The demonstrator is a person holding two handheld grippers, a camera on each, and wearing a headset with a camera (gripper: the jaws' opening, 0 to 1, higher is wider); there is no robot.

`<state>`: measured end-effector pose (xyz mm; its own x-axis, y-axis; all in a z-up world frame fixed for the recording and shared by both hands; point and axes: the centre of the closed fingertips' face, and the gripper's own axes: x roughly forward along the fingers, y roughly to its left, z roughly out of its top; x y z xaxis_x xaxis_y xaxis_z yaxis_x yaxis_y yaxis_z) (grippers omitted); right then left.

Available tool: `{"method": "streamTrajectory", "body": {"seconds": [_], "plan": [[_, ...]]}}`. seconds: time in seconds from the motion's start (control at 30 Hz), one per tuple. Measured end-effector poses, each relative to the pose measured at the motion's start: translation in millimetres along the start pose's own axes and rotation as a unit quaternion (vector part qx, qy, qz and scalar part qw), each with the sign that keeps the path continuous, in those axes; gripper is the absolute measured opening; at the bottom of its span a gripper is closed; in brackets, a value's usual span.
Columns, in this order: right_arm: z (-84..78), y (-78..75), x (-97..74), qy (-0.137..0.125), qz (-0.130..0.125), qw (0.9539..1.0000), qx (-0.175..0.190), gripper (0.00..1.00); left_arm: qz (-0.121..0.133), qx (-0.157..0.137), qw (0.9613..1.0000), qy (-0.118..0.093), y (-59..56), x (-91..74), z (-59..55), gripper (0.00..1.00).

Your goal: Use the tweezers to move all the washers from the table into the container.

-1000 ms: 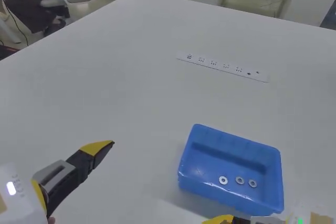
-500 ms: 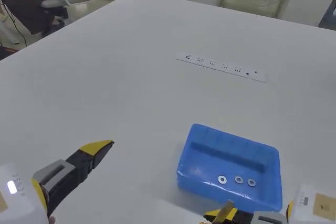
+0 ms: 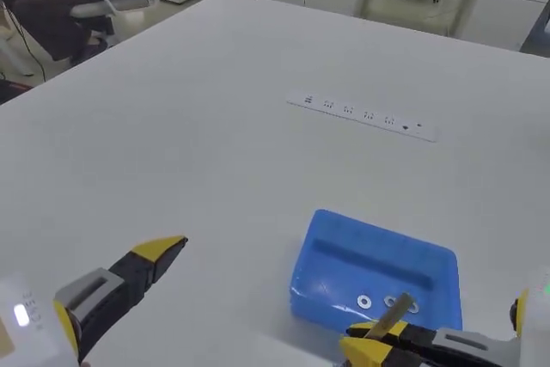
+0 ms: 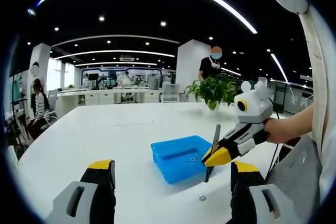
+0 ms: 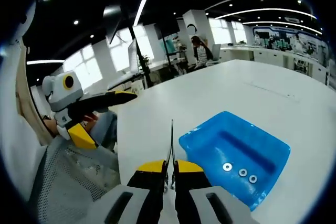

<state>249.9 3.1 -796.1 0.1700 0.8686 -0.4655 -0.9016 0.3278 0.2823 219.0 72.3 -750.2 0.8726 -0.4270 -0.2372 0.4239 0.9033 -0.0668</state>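
1. Smooth white table.
2. Blue rectangular plastic container, near the table's near edge.
3. Left gripper held level, jaws spread and empty. Right gripper jaws clenched on thin metal tweezers, long axis near upright, narrow end down by the container's near wall.
4. Three round metal washers lie in a row inside the container. A fourth washer lies on the table by the near edge.

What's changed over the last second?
The right gripper, shut on the tweezers, came up into the head view from the lower right to the near edge of the blue container. The left gripper and the three washers inside stayed put.
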Motion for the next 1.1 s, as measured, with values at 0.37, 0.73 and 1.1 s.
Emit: {"method": "streamTrajectory", "body": {"seconds": [0.37, 0.73, 1.1], "plan": [[31.1, -10.7, -5.6, -0.033, 0.004, 0.9991, 0.026, 0.03, -0.004, 0.0, 1.0, 0.0, 0.1, 0.1, -0.6, 0.93], [51.0, -38.5, -5.2, -0.057, -0.01, 0.997, 0.052, 0.03, 0.0, -0.003, 1.0, -0.005, 2.3, -1.2, 0.8, 0.93], [38.8, -66.6, 17.0, -0.035, -0.021, 0.9938, 0.103, 0.03, 0.0, -0.006, 1.0, -0.006, 2.3, -1.5, 0.8, 0.93]]}}
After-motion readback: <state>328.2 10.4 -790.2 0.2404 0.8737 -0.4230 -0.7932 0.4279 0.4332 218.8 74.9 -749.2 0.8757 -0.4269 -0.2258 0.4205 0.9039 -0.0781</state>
